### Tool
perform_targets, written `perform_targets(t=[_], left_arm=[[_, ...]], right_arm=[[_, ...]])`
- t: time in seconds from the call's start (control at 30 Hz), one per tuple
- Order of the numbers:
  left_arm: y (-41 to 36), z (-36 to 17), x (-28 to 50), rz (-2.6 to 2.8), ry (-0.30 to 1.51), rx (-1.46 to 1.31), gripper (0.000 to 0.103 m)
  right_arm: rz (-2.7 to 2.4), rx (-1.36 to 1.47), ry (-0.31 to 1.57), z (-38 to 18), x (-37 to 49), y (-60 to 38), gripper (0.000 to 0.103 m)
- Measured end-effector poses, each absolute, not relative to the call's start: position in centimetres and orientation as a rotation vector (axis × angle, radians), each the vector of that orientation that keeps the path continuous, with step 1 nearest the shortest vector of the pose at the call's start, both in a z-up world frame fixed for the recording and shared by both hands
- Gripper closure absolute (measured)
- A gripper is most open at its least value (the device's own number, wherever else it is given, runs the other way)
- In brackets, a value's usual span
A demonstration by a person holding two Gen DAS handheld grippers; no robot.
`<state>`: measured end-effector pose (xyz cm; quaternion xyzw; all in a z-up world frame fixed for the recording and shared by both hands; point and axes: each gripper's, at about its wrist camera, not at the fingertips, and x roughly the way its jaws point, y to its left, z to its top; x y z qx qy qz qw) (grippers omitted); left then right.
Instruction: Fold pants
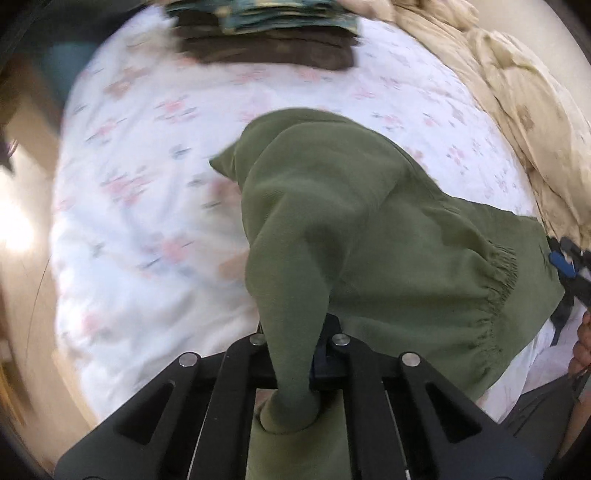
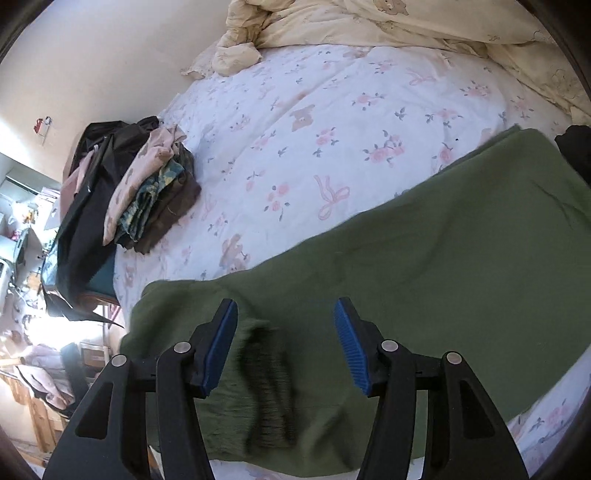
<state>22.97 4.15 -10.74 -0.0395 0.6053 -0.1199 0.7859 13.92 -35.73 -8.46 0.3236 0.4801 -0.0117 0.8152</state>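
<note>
Green pants gripped at one end, fold only begun

The left gripper point(image 1: 291, 369) is pressed together on a pinch of the green pants point(image 1: 369, 229), which rise to it in a tented ridge, while the right gripper point(image 2: 286, 347) hovers spread over the gathered waistband point(image 2: 269, 384) with nothing between its blue pads point(image 2: 221, 347). In the right wrist view the pants lie mostly flat from 7 o'clock out to 3 o'clock across the flowered bed sheet point(image 2: 314, 122), so I judge that the folds are all still to make. A folded pile of clothes point(image 2: 155, 192) sits well apart at 9 o'clock, and a rumpled cream quilt point(image 2: 369, 22) lines the bed from 12 to 2 o'clock. Bare sheet between them leaves room to carry the lifted end across; the bed's near edge runs just beside the waistband at 6 o'clock.
</note>
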Motion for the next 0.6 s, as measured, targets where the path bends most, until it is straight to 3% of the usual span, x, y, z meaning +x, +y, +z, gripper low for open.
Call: perform_targets(t=[0.3,0.4,0.43,0.47,0.53,0.6], left_arm=[[14.6,-8.0,21.8,-0.021,1.297,-0.067,0.1],[16.0,-9.3,21.0,-0.014,1.366,-0.096,0.093],[15.8,-10.1,20.9,0.005,1.387,-0.062,0.083],[15.4,-10.4,21.0,0.036,1.395,-0.03,0.061],[15.8,-10.4,20.9,0.088,1.377,-0.001,0.031],[17.3,-9.6,20.5,0.152,1.348,-0.052,0.03]], right_arm=[[-0.021,0.669,1.028,-8.4,13.8,-35.2,0.046],[-0.014,0.654,1.028,-8.3,13.9,-34.9,0.046],[-0.012,0.65,1.03,-8.3,13.9,-34.8,0.046],[-0.012,0.643,1.033,-8.3,13.9,-34.6,0.046],[-0.02,0.633,1.043,-8.5,13.9,-34.5,0.046],[-0.029,0.626,1.049,-8.6,13.6,-34.6,0.046]])
